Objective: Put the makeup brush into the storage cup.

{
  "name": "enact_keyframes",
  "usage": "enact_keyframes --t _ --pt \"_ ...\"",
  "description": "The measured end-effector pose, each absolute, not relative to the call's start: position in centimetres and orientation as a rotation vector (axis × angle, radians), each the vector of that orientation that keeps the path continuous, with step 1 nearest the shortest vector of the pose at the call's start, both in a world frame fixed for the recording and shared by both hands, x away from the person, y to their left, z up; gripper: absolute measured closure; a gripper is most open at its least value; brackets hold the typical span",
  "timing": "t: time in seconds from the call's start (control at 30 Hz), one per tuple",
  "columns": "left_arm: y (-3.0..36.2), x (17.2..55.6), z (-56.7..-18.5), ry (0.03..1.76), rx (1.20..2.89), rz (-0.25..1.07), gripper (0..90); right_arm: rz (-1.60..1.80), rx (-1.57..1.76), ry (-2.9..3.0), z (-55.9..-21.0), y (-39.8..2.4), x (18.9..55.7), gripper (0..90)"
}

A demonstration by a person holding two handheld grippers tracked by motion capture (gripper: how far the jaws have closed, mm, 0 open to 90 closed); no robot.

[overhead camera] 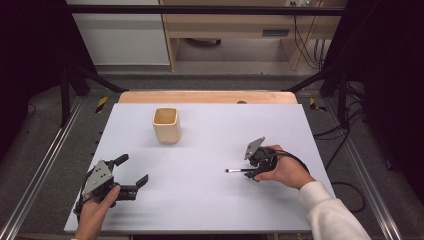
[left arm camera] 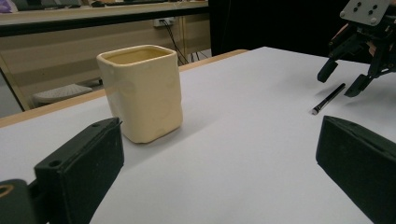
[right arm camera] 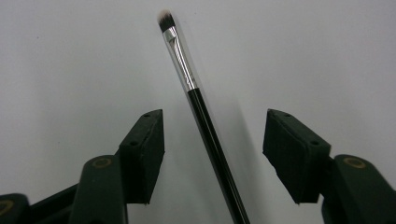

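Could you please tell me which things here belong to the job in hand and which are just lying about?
In the job: brush, lying between the open right gripper jaws.
Lying about: cup; left gripper, open, resting on the table.

White table (overhead camera: 210, 205) with cream cup (overhead camera: 166, 125) and thin brush (overhead camera: 236, 170).

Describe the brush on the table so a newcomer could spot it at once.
On the white table, look right of centre, at the right tool. The brush lies flat there: a thin black handle, silver ferrule, pale tip, far slimmer than the cream cup.
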State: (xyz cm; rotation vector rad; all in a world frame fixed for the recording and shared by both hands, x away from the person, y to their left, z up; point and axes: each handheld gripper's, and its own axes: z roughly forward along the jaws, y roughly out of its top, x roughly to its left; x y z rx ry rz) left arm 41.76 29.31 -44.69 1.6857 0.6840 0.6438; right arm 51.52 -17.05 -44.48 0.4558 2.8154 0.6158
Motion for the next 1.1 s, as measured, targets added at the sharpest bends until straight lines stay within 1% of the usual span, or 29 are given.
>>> enact_keyframes --t 0.07,0.17,0.2,0.23,0.5,0.9,1.1 --pt "29.3 41.8 -44.7 0.684 1.686 0.644 0.8 0.605 0.436 2.829 -44.4 -16.7 51.7 48.2" --pt "29.3 41.8 -44.7 0.684 1.692 0.646 0.9 0.599 0.424 2.838 -44.3 -16.4 51.8 50.7" --pt "29.3 41.8 -44.7 0.683 1.694 0.646 0.9 0.607 0.418 2.839 -44.4 -16.1 51.8 54.6" --pt "29.3 41.8 -44.7 0.682 1.694 0.645 0.9 0.607 0.418 2.839 -44.4 -16.1 51.8 54.6" --pt "29.4 41.8 -44.7 0.683 1.691 0.645 0.9 0.569 0.437 2.865 -44.9 -15.7 51.9 65.5" --pt "29.4 41.8 -44.7 0.684 1.693 0.652 1.1 0.573 0.431 2.889 -44.9 -15.6 52.0 75.2" --pt "29.3 41.8 -44.7 0.679 1.697 0.654 1.1 0.559 0.437 2.897 -45.0 -15.7 52.0 77.4"
